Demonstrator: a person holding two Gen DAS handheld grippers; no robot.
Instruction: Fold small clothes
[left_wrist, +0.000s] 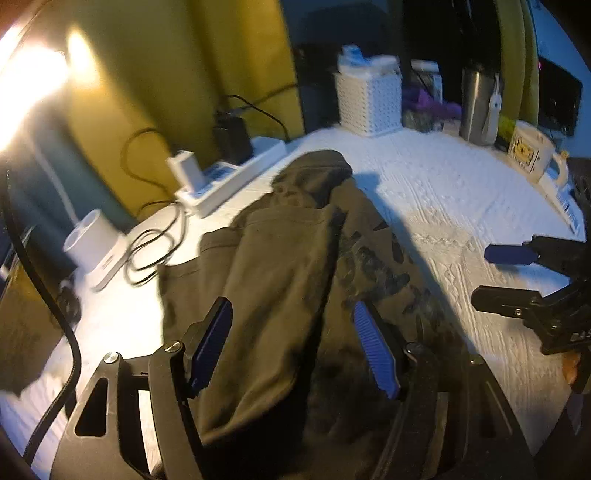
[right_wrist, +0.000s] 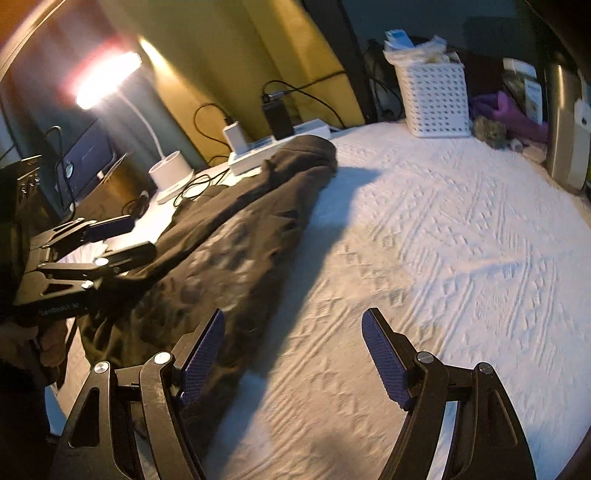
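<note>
Left gripper (left_wrist: 291, 347) fingers spread, over the dark garment (left_wrist: 295, 258), gripping nothing. Garment lies lengthwise-folded on the tabletop (right_wrist: 443, 240); crosswise folds apparently remain. Right gripper (right_wrist: 295, 354) beside the garment, fingers apart.

The left tongs (left_wrist: 295, 343) are spread wide, their blue ribbed pads (left_wrist: 376, 350) well apart and pointing forward and slightly down; seen from the right wrist, they (right_wrist: 122, 240) reach in from the left edge, gripped from below by a bare hand (right_wrist: 40, 339). The right tongs (right_wrist: 293, 354) are likewise spread, blue pads (right_wrist: 384, 358) angled outward with nothing between them. From the left wrist they (left_wrist: 491, 273) enter at the right edge, fingers level.
</note>
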